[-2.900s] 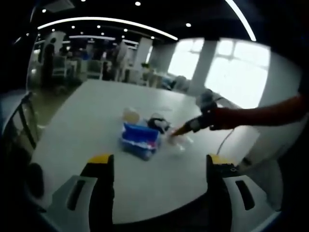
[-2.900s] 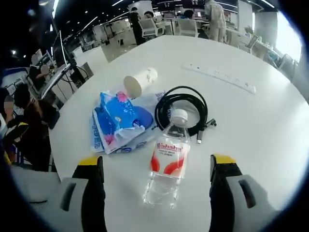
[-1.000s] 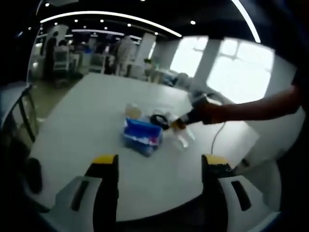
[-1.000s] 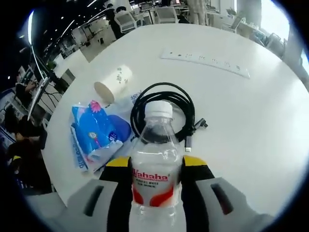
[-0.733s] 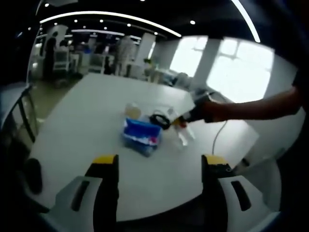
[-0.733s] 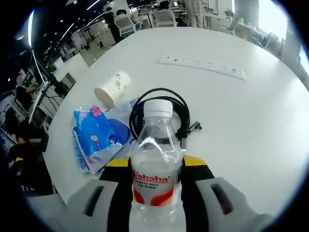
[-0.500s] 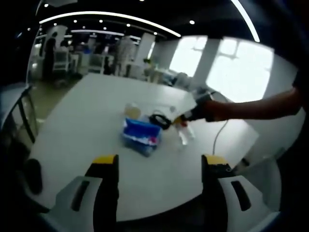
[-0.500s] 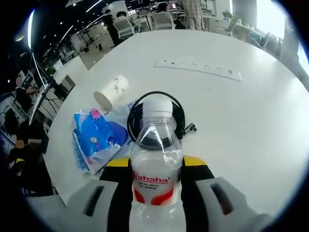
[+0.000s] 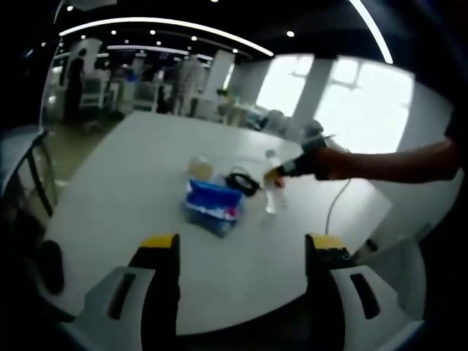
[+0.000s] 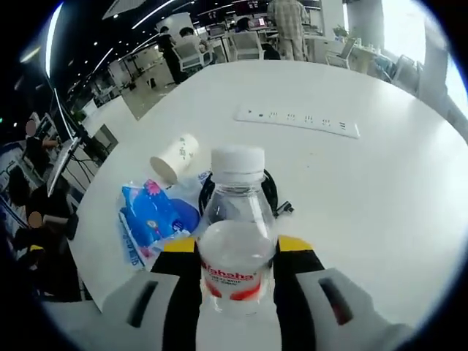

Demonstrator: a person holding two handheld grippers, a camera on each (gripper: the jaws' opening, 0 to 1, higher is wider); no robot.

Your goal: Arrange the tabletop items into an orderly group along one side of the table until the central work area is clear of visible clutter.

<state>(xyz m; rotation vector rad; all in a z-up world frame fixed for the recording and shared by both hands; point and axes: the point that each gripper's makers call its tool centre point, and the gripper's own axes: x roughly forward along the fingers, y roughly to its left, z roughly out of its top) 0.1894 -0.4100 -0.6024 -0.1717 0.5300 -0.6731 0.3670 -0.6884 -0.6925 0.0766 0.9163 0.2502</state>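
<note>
the right gripper point(image 10: 236, 267) has its jaws closed snug on the waist of a clear water bottle point(image 10: 236, 241), white cap up, red label between the yellow-tipped pads. in the left gripper view the same bottle point(image 9: 270, 191) hangs upright in that gripper point(image 9: 276, 174), near the table's far-right edge and seemingly just off the surface, though contact cannot be told. the left gripper point(image 9: 238, 256) holds nothing, its jaws spread wide, hovering over the near edge of the white table point(image 9: 124, 183), well apart from the clutter.

just beyond the bottle lies a coiled black cable point(image 10: 272, 191), partly hidden behind it. beside the coil, toward the table's left edge in the right gripper view, sits a blue tissue pack point(image 10: 155, 219), and past that a paper cup point(image 10: 174, 156) on its side. a white power strip point(image 10: 296, 120) lies farther off, toward the far edge.

the step in hand looks like carrying the bottle to its place in the group. to do it well, keep it vertical, since water shifts its weight; set it down flat near one edge, clear of the cable so the base does not land on a loop and tip, and open the jaws only once it stands by itself. the smooth plastic may slip if the squeeze loosens early.
</note>
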